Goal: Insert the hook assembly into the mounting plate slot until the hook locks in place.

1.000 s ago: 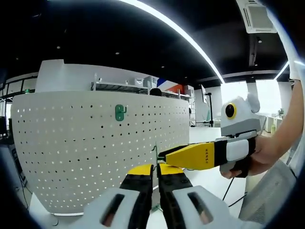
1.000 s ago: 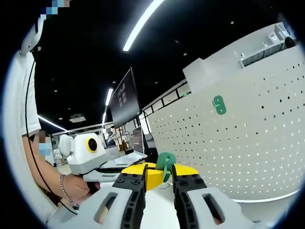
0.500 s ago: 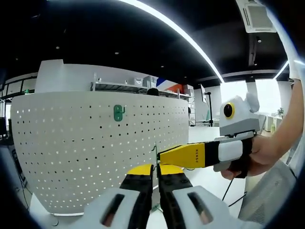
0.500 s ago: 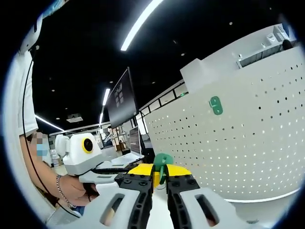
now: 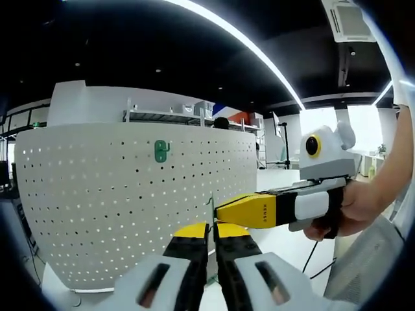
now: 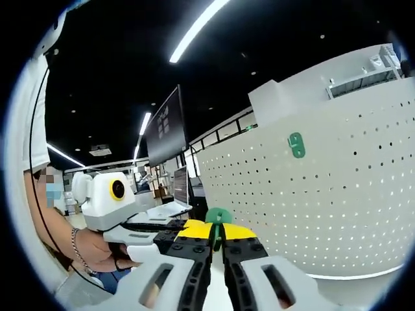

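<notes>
In the left gripper view the left gripper (image 5: 211,228) has its 2 yellow-tipped jaws pressed nearly together on a thin green piece (image 5: 211,206) that sticks up between them. The right gripper (image 5: 224,208) comes in from the right, held by a hand (image 5: 353,208), its yellow tips meeting that same piece. In the right gripper view the right gripper (image 6: 216,236) is closed on the green hook assembly (image 6: 217,217), whose rounded head rises just above the tips, and the left gripper (image 6: 185,228) reaches in from the left, gripped by a hand (image 6: 97,246) with a bracelet at the wrist. Behind the tools stands a white perforated mounting plate (image 5: 97,194), curved by the lens, with rows of small holes; a second green hook (image 5: 161,151) already sits on it near its top, well apart from the held one. Above the panel runs a shelf with boxes (image 5: 181,115). The ceiling is dark with long light strips (image 5: 259,58) and an air-conditioning unit (image 5: 350,21). A dark monitor (image 6: 165,129) and a laptop (image 6: 172,197) stand in the background of the right gripper view.
</notes>
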Demonstrator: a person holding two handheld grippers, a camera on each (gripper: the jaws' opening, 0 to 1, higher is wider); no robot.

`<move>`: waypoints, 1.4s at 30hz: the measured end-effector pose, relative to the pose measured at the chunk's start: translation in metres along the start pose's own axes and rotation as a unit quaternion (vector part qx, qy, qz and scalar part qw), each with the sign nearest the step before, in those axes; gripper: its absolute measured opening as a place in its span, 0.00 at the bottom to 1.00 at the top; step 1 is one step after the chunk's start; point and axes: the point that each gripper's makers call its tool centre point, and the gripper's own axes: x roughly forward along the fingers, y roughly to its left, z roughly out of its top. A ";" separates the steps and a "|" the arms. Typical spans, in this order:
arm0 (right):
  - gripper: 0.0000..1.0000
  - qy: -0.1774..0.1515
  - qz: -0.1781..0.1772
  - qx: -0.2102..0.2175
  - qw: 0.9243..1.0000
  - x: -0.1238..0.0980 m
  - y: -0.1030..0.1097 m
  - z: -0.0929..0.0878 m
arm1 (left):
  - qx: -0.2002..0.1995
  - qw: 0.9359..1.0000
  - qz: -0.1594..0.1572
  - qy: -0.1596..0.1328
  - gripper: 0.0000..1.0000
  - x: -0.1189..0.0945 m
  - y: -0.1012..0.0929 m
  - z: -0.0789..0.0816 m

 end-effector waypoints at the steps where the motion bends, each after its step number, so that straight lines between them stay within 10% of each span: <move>1: 0.02 0.001 0.000 0.001 1.000 0.000 0.000 0.000 | 0.002 1.000 -0.001 0.002 0.03 0.000 -0.001 -0.001; 31: 0.00 0.002 -0.001 0.071 0.997 -0.004 0.000 0.002 | 0.013 1.000 -0.008 -0.002 0.05 0.001 -0.004 0.001; 42: 0.00 0.001 -0.002 0.076 0.997 -0.005 -0.002 0.003 | -0.002 1.000 -0.013 0.019 0.32 0.004 -0.005 -0.009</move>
